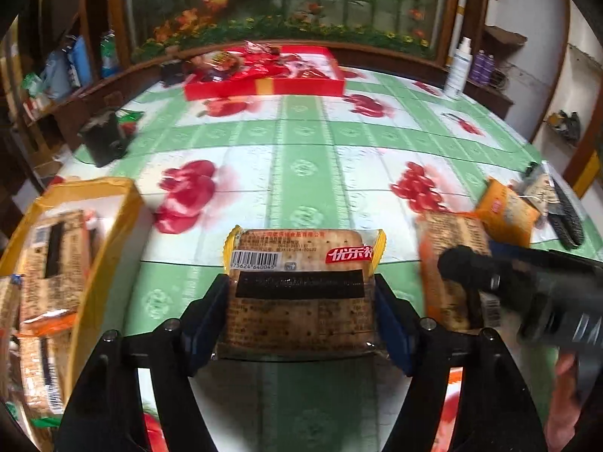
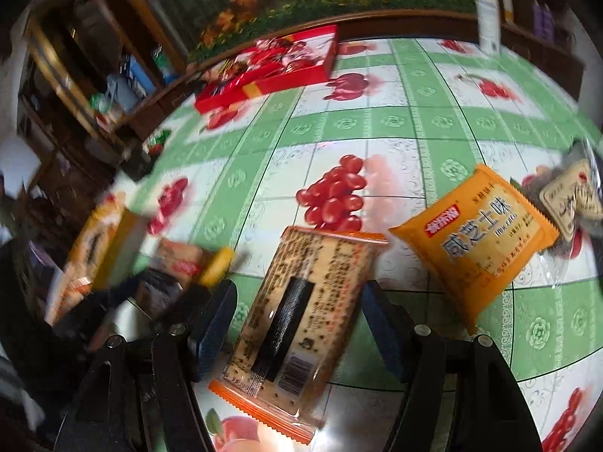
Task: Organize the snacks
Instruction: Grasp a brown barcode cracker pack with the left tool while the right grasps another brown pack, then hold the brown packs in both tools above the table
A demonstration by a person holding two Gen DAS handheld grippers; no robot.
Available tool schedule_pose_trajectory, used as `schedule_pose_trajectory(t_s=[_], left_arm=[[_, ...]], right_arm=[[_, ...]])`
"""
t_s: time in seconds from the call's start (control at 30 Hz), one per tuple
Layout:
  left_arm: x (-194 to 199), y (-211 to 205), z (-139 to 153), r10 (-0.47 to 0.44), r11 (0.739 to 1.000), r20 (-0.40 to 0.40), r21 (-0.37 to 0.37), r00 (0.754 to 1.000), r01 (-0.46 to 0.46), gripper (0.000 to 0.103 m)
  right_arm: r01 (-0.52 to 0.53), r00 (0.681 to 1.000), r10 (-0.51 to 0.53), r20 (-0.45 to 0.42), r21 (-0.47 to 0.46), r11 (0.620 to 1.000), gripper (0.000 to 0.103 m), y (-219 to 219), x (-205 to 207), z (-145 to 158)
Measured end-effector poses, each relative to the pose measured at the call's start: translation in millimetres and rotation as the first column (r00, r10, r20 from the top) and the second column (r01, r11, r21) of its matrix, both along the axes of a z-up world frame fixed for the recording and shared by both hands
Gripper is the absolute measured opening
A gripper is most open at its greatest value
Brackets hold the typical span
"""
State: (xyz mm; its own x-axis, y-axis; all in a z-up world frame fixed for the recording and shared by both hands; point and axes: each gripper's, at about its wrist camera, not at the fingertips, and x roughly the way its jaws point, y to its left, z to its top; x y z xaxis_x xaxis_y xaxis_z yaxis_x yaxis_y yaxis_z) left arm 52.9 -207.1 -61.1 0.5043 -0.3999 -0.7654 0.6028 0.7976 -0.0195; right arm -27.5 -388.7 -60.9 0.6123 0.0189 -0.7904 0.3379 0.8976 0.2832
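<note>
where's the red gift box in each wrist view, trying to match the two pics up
Left wrist view: the red gift box sits top centre, at the table's far edge.
Right wrist view: the same box is upper left of centre, tilted.
Shared landmark: the white spray bottle, right of the box in both views.

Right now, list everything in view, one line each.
Cracker packets: at least four, clear with yellow or orange ends, near table edge and in yellow box.
Orange biscuit packet: one, right of them.
Beige sachet: one, far right.
Yellow box: one, left.
Red tray: one, far side, holding red snacks.
Spray bottle: one, white, far right.
Tablecloth: green-white, fruit print.
Left gripper: black, pads against yellow-ended packet.
Right gripper: black, open around orange-ended packet.
</note>
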Motion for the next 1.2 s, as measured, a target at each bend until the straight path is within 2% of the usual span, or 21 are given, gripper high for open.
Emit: schedule_pose_trajectory(t_s=[0.07,0.13,0.23,0.33,0.47,0.57,0.63,0.7,0.8,0.93,1.2], left_arm=[[-0.4,-1.3,-2.9,0.008,0.999,0.022,0.04,1.0,-0.009,0.072],[-1.9,-3.7,-6.2,0.0,0.998,0.023,0.07,1.0,-0.001,0.072],[-2.4,-3.4,-6.5,-0.003,0.997,0.023,0.074,1.0,0.001,0.072],[-2.8,-2.0,-5.8,-0.006,0.998,0.019,0.063,1.0,0.005,0.072],[-1.7,-1.9,-5.7,-0.006,0.998,0.02,0.065,1.0,0.004,0.072],[-0.8,-2.3,-5.9,-0.006,0.998,0.019,0.066,1.0,0.005,0.072],[-0.7,-2.0,-5.7,-0.006,0.998,0.02,0.067,1.0,0.005,0.072],[-0.8,-2.4,-5.8,-0.006,0.998,0.022,0.068,1.0,0.004,0.072],[-0.9,-1.8,-5.7,-0.007,0.998,0.026,0.068,1.0,0.005,0.072],[-5.2,-2.7,-2.3,-0.011,0.998,0.049,0.054,0.999,0.008,0.072],[-20.0,-4.1,11.8,-0.026,1.0,0.159,0.021,0.987,0.023,0.072]], right_arm=[[0.002,1.0,-0.004,-0.021,-0.07,0.998,0.073,7.9,2.8,-2.7],[-0.006,0.999,0.003,-0.035,-0.092,0.996,0.073,9.2,4.5,-5.6],[-0.018,0.999,0.014,-0.036,-0.098,0.995,0.072,4.6,2.7,-6.5],[0.001,0.998,-0.008,-0.055,-0.12,0.993,0.063,-4.4,-1.8,-5.7],[-0.011,0.999,0.003,-0.053,-0.167,0.986,0.063,-7.3,-4.3,-4.1],[-0.029,0.998,0.02,-0.055,-0.157,0.987,0.064,-7.2,-3.3,-5.4],[-0.031,0.997,0.019,-0.075,-0.168,0.985,0.069,-5.8,-1.9,-6.9],[-0.043,0.996,0.025,-0.09,-0.201,0.979,0.069,-0.1,-1.7,-8.2],[-0.047,0.994,0.023,-0.103,-0.243,0.969,0.063,8.6,-1.5,-8.6],[-0.04,0.996,0.02,-0.083,-0.24,0.97,0.061,10.1,-3.2,-5.7],[0.033,0.999,-0.029,0.022,-0.217,0.976,0.061,-0.5,-12.0,11.2]])
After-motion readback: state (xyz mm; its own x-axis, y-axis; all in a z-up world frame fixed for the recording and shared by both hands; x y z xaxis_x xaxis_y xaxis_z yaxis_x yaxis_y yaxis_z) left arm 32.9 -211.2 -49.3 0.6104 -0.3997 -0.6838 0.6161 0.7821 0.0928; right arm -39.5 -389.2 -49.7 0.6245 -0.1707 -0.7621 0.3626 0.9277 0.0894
